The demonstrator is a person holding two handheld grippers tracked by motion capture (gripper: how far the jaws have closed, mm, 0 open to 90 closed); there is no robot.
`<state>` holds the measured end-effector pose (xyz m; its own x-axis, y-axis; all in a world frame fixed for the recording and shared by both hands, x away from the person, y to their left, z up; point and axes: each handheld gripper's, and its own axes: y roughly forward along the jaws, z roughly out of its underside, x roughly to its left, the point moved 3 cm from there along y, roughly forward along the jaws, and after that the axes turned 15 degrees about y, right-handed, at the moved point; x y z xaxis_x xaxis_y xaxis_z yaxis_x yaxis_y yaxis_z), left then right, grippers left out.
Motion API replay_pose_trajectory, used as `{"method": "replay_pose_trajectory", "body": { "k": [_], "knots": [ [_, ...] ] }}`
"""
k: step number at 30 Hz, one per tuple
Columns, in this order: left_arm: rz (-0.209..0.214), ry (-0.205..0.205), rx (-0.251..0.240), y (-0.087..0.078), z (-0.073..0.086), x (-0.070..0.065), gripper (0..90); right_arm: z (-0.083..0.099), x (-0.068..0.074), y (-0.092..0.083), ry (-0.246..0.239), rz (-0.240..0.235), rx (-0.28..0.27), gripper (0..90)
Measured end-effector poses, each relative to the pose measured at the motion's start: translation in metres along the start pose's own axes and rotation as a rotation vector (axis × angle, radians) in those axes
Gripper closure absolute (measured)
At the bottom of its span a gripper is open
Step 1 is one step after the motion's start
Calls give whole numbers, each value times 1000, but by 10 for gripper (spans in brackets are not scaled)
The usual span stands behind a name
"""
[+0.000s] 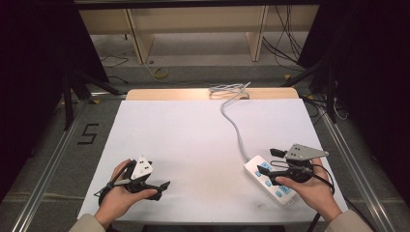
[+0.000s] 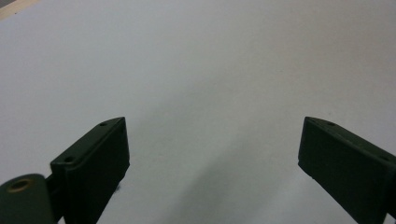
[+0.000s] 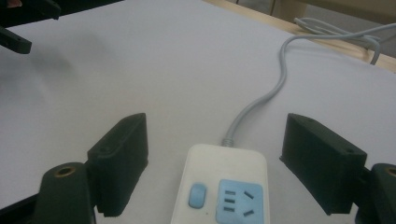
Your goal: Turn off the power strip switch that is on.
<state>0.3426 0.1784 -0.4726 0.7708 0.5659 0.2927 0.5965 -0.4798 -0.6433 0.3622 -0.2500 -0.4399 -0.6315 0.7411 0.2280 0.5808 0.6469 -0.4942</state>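
Hovering our right gripper (image 3: 215,154), jaws wide, over the power strip (image 3: 219,191) lower right, ready to grab; left gripper (image 2: 212,154) wide, idle.

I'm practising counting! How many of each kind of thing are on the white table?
Power strip: 1
Cord: 1
Claws: 2, the left claw and the right claw
Total: 4
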Motion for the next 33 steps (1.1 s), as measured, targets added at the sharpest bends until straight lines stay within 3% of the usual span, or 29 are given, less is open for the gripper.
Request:
{"method": "replay_pose_trajectory", "body": {
  "k": [20,33],
  "knots": [
    [7,-1,-3,-1,0,-1,82,16,-6,-12,12,19,-19,222],
    [12,-2,1,2,-1,0,82,16,-9,-16,24,30,-47,223]
  ]
}}
